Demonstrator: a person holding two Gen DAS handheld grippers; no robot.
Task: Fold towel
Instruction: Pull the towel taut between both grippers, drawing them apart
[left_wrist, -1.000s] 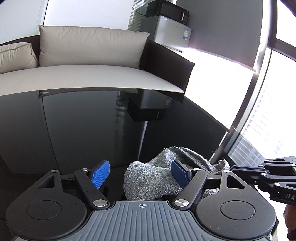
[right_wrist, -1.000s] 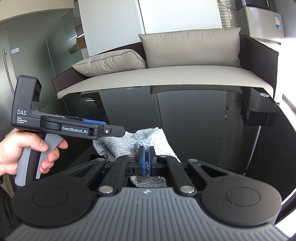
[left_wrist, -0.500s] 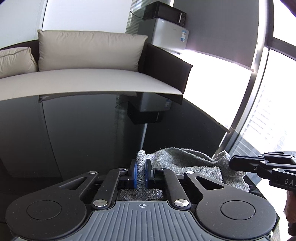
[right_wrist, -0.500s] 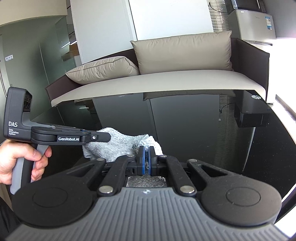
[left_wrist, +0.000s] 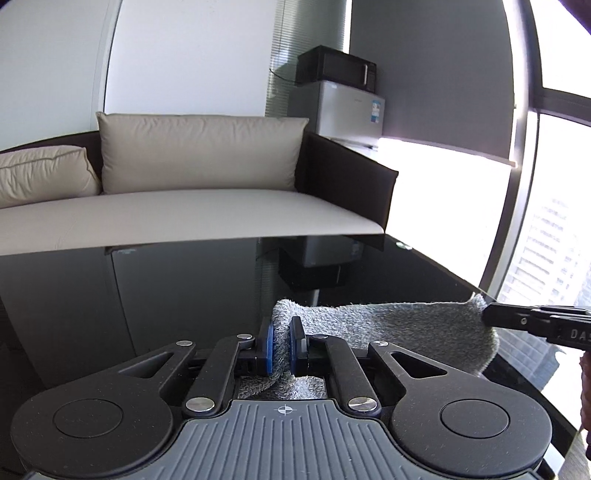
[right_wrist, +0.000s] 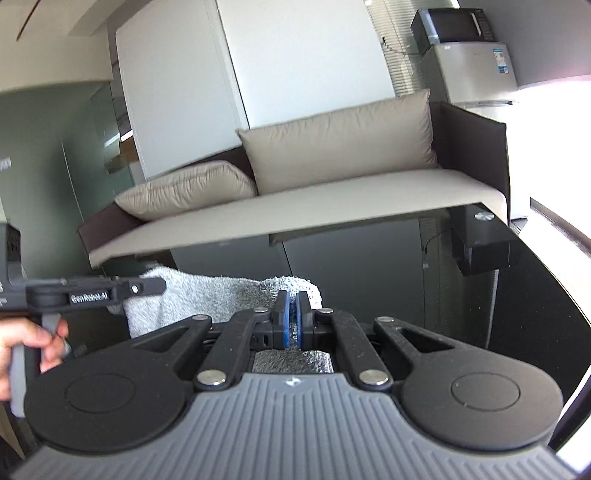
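Stretching between both grippers, towel (left_wrist: 406, 325) hangs above table (left_wrist: 166, 295).

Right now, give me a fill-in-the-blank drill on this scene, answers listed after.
1. Both grippers are shut on the grey ____.
2. The towel hangs stretched between the left gripper and the ____ gripper.
3. The glossy table beneath is ____ in colour.
4. On the small fridge sits a ____.

Answers: towel; right; black; microwave

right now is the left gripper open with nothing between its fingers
No: the left gripper is shut on the grey towel, with a fold of the cloth pinched between its blue pads.
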